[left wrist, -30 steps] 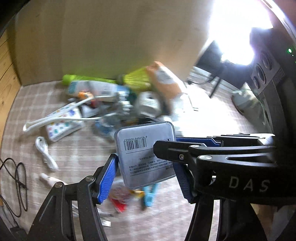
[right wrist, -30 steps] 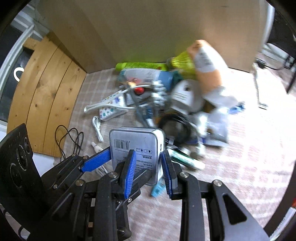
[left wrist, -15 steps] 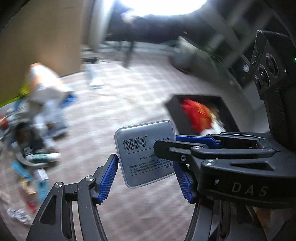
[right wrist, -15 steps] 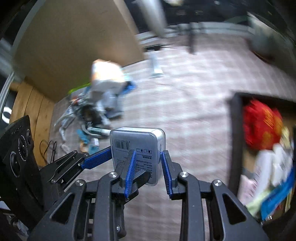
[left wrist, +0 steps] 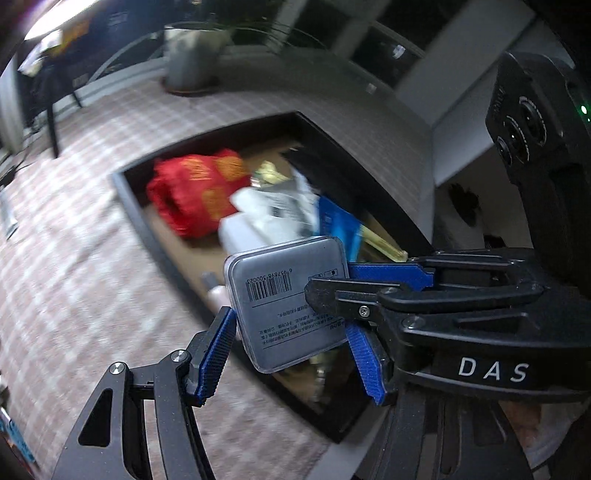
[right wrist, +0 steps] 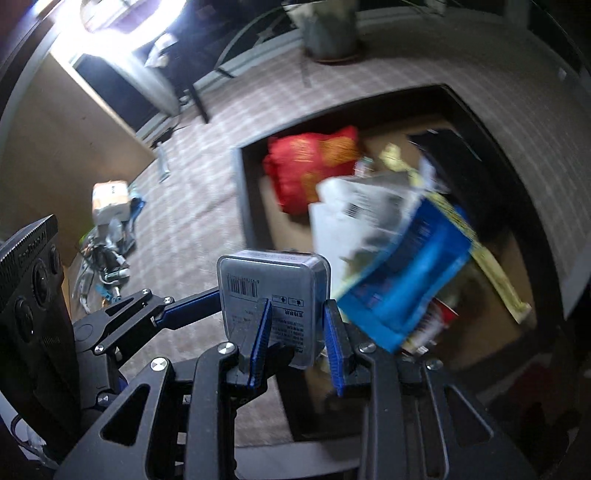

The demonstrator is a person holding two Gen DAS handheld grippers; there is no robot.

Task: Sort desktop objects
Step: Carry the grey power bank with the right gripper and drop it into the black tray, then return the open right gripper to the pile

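A flat grey box (left wrist: 284,306) with a barcode label hangs in the air, held by both grippers at once. My left gripper (left wrist: 291,350) is shut on its two wide sides. My right gripper (right wrist: 297,332) is shut across its thin edge, and the grey box (right wrist: 273,291) stands upright between those blue pads. Just beyond it lies an open black tray (left wrist: 159,236) on the checked cloth, and the box hovers over the tray's near rim. Inside the tray (right wrist: 247,206) lie a red bag (right wrist: 310,166), a white packet (right wrist: 354,221) and a blue packet (right wrist: 406,280).
A pile of loose desktop objects (right wrist: 107,236) lies far off to the left on the checked cloth (left wrist: 74,258). A potted plant (right wrist: 328,33) stands behind the tray. A tall brown board (right wrist: 55,147) stands at the left edge.
Both grippers have carried the grey box together from above the object pile across the cloth to the black tray. The grip on the box has not changed.
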